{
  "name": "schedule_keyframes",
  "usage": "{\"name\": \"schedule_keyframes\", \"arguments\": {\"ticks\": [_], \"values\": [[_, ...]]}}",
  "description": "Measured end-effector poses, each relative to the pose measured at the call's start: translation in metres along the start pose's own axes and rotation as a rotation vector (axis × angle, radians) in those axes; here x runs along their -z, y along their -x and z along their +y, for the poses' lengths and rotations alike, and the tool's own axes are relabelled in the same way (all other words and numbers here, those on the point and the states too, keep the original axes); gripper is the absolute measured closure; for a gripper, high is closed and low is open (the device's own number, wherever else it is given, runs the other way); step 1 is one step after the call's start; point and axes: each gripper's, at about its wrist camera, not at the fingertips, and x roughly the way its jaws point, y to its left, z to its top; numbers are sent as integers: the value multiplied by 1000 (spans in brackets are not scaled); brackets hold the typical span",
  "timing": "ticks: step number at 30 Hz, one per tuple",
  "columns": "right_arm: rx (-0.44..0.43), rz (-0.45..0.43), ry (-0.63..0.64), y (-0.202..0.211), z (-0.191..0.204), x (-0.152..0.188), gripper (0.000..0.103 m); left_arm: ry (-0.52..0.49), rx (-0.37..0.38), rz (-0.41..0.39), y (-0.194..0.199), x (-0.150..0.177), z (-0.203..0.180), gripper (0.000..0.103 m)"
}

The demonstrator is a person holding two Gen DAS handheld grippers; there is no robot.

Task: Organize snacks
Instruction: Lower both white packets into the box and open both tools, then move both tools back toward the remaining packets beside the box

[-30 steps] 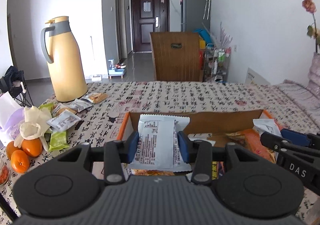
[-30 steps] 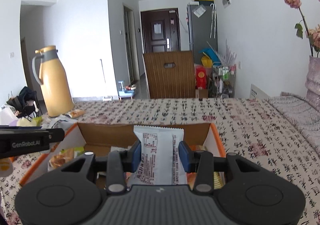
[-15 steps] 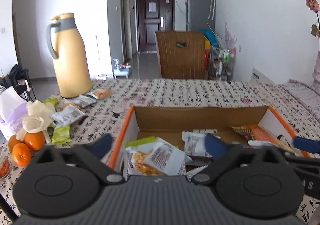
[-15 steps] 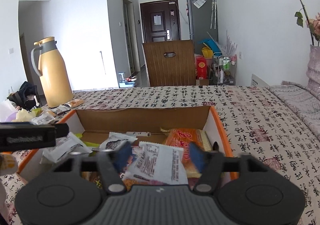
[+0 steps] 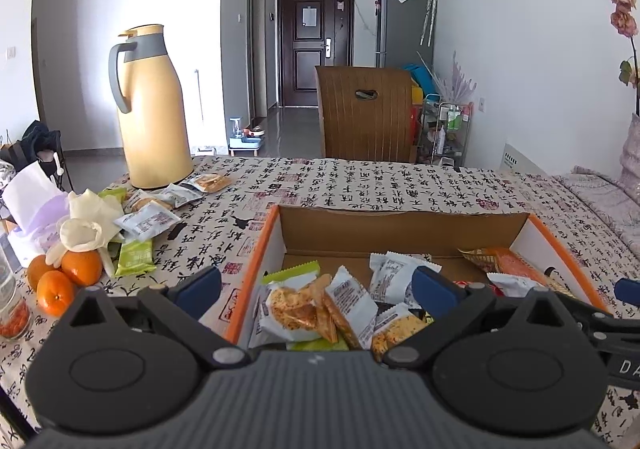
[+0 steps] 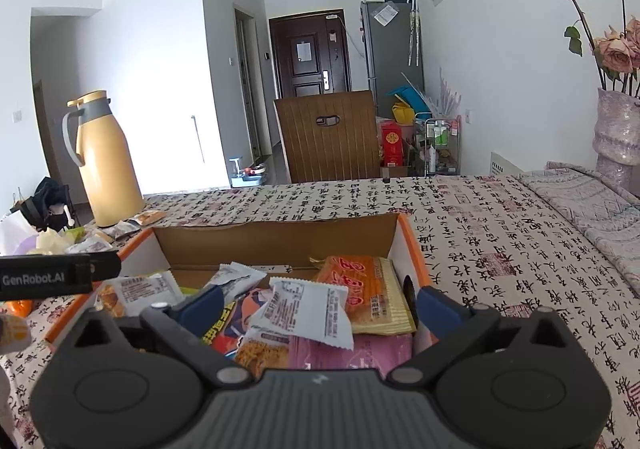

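My left gripper (image 5: 316, 287) spread wide, empty; right gripper (image 6: 318, 303) jaws opening, empty, white packet (image 6: 308, 311) loose in box (image 6: 276, 239) at lower centre.

Box (image 5: 400, 227) open-topped, reachable from above; flask (image 5: 154, 109), loose packets (image 5: 146, 221) crowd table left.
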Motion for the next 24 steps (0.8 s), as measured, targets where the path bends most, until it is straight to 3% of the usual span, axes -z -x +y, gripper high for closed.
{"name": "schedule_keyframes", "arguments": {"ticks": [14,24], "values": [[2,-22,33,50,2,16,0,35,44,-45,50,12,15,0],[-16,-19,42,81,4,47,0,62,41,-55,80,48,39,0]]}}
